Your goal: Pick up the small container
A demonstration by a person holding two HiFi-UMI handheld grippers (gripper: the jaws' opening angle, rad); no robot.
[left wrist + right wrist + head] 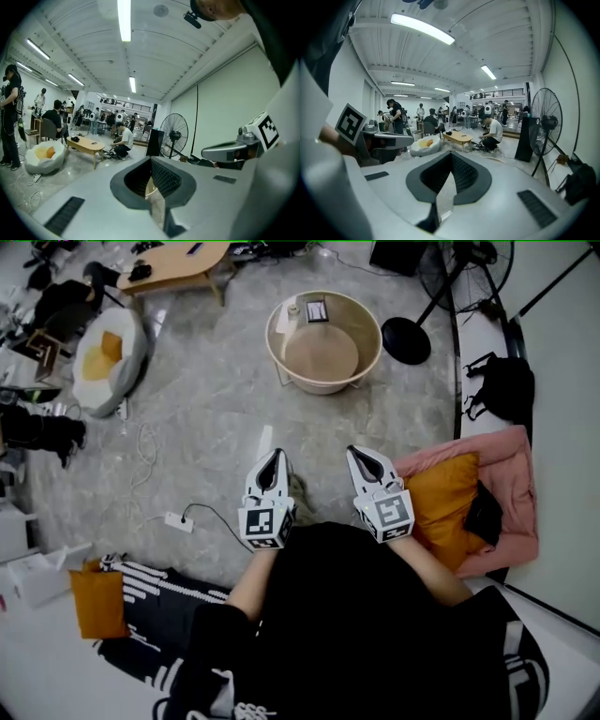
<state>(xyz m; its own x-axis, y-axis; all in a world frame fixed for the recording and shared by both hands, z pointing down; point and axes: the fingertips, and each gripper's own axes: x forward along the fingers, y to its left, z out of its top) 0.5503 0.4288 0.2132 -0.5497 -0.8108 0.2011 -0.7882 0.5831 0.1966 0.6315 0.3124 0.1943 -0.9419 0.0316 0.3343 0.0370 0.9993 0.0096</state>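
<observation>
The small container (292,311), which I take to be the pale little pot, stands inside the round beige basin (323,386) on the floor, close to its far rim and just beside a dark box (316,310). It is small in the head view, so I cannot tell its exact shape. Nothing touches it. The left gripper (277,455) and the right gripper (354,452) are both held low in front of the person, side by side, pointing toward the basin but well apart from it, with bare grey floor between. Each has its jaws brought together at the tips and nothing is between them; the gripper views confirm this for the left gripper (151,161) and the right gripper (451,157). I judge the task to be at the approach step, with no grasp started. The next move calls for one gripper to reach over the near rim, separate its jaws, and come down around the pot without knocking the dark box.
</observation>
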